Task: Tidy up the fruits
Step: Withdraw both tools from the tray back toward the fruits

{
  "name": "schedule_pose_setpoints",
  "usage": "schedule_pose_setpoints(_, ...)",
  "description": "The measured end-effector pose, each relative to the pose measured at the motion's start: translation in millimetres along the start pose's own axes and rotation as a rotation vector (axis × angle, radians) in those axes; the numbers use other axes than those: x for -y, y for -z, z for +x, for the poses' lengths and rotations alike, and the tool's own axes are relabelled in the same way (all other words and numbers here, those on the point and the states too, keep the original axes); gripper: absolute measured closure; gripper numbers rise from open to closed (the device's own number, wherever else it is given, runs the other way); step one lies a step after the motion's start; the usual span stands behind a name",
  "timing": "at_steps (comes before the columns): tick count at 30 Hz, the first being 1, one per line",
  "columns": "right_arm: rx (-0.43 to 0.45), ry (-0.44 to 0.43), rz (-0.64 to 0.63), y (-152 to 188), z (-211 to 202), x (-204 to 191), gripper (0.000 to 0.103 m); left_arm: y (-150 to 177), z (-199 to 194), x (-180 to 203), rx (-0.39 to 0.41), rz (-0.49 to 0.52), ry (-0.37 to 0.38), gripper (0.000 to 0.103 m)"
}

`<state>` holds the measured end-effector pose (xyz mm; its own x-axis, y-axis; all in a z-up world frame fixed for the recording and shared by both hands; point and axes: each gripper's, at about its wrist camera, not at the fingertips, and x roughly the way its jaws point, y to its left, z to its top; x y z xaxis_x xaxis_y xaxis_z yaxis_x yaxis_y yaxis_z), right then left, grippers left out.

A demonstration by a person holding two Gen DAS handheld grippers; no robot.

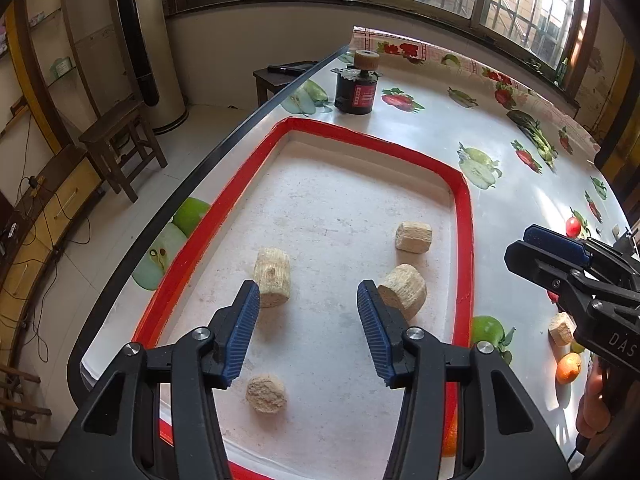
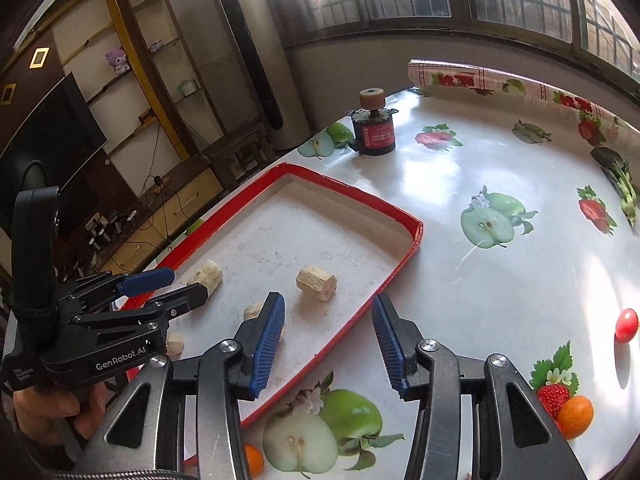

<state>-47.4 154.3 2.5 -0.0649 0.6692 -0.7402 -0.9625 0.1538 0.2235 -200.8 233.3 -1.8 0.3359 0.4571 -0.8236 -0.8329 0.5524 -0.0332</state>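
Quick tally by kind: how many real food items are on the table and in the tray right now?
Beige chunks: 5 (4 in the red tray, 1 outside)
Small oranges: 2
Red cherry tomato: 1
Total: 8

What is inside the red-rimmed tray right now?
The red-rimmed tray holds four beige corn-cob chunks on its white floor. The left gripper hides the near end, so more there cannot be ruled out.

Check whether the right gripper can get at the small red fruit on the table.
Probably yes: the right gripper is open and empty, and the small red fruit lies alone on bare tablecloth off to its right.
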Motion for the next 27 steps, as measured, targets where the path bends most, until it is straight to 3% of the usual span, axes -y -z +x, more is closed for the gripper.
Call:
schedule_pose_setpoints(20, 0.028, 0.085, 0.098, 66, -77, 62, 0.055, 24, -28, 69, 0.007, 0.080, 0.096, 0.054)
schedule_pose_setpoints(23, 0.032, 0.104, 0.124, 78, -90, 74, 0.048, 30, -30, 84, 0.001, 0.104, 0.119, 0.054)
schedule_pose_setpoints(27, 0.041, 0.134, 0.153, 94, -106, 92, 0.047, 38, -29, 106, -0.016, 0.137, 0.156, 0.054)
